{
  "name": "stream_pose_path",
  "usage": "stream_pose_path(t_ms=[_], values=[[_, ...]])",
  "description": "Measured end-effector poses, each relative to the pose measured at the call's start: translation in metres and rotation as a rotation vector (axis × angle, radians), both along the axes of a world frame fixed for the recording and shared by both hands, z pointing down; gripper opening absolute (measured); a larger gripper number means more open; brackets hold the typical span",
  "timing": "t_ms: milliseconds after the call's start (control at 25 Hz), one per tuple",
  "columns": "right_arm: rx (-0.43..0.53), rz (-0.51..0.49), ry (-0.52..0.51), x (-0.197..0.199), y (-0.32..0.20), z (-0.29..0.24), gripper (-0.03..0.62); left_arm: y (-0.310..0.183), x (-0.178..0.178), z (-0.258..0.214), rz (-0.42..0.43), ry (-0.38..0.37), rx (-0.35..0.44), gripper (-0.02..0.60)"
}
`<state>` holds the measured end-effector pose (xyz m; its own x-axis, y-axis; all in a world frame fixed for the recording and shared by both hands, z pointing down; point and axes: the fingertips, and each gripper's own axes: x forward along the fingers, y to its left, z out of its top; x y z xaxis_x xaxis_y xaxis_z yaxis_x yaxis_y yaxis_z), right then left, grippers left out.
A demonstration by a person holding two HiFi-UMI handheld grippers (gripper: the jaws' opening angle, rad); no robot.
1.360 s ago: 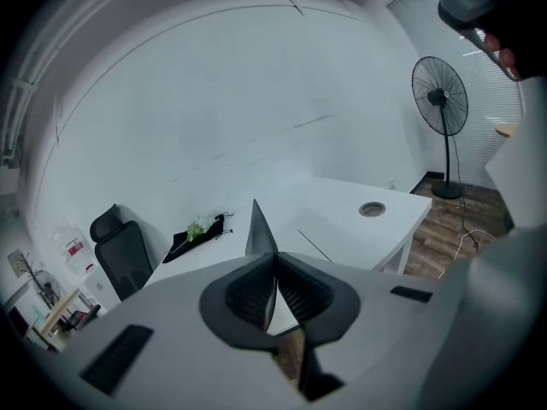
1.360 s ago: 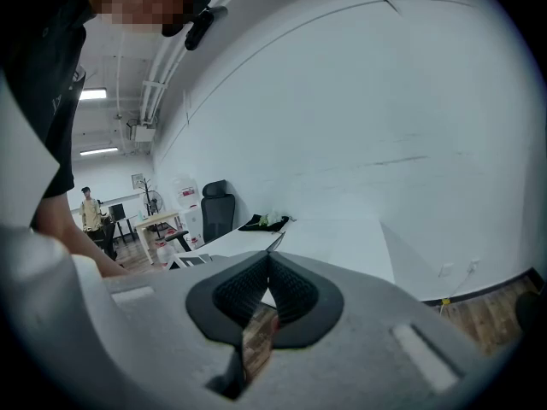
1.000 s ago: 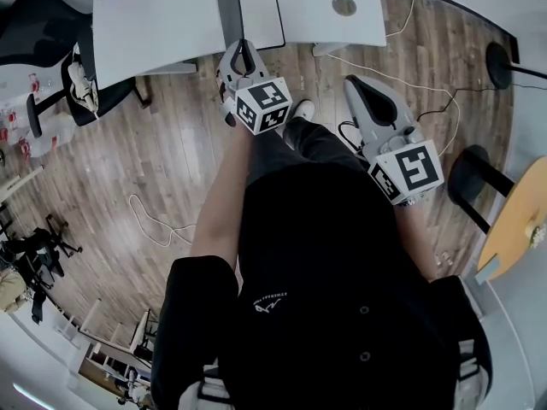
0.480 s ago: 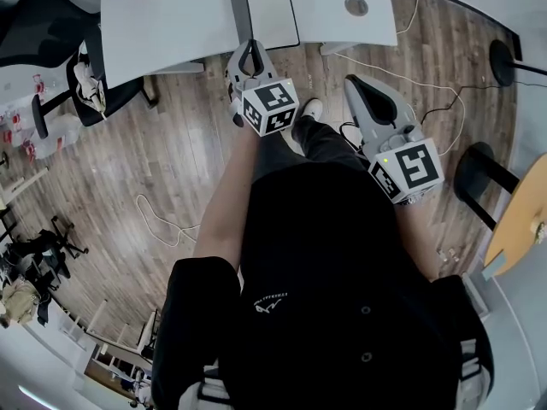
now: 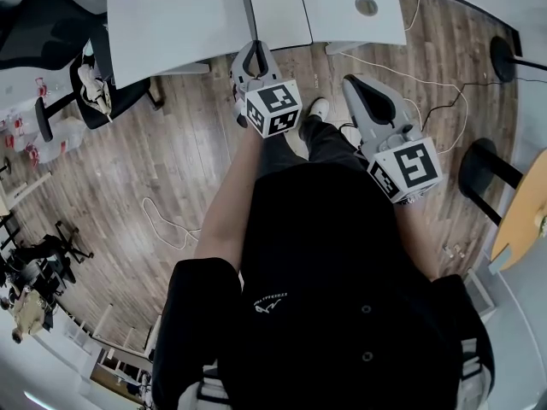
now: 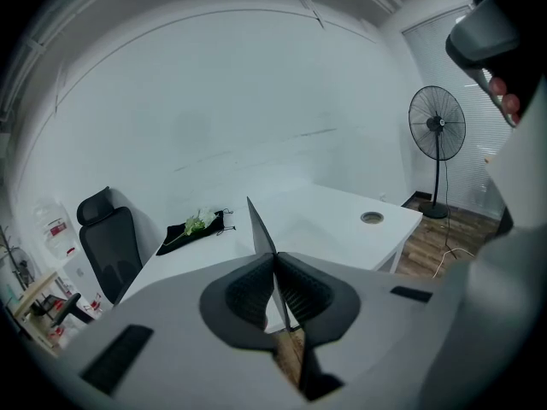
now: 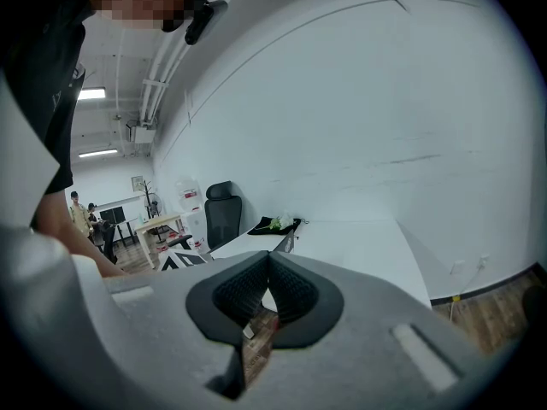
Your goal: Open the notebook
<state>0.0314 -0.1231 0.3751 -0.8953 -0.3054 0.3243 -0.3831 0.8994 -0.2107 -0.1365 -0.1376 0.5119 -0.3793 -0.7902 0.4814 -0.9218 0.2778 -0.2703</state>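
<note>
The notebook [image 5: 280, 13] is a grey laptop on the white desk [image 5: 171, 24], near its front edge. A dark panel [image 5: 249, 5] rises along its left side; in the left gripper view it shows as a thin upright sheet [image 6: 259, 222]. My left gripper [image 5: 252, 58] hangs over the floor just short of the desk edge, pointing at the laptop, jaws shut and empty [image 6: 275, 263]. My right gripper [image 5: 369, 96] is further right and further from the desk, shut with nothing between its pads [image 7: 267, 267]. Neither touches the laptop.
A round cable hole [image 5: 367, 6] is in the desk right of the laptop. A black cloth with a green plant [image 6: 195, 226] lies on the desk. An office chair [image 5: 51, 32] stands left, a standing fan [image 6: 437, 126] right, and cables [image 5: 410, 75] cross the wooden floor.
Both grippers and the person have moved a little toward the desk, and the laptop has come closer in the head view. Both stay shut.
</note>
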Motion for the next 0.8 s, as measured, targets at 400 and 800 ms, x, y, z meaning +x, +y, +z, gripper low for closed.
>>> stream_pose_path(t_ms=[400, 800], values=[[-0.002, 0.021, 0.009, -0.022, 0.022, -0.002, 0.005, 0.015, -0.017, -0.003, 0.024, 0.033, 0.006, 0.017], [-0.011, 0.065, 0.010, -0.041, 0.037, 0.000, 0.005, 0.024, -0.033, -0.001, 0.060, 0.046, 0.005, 0.021]])
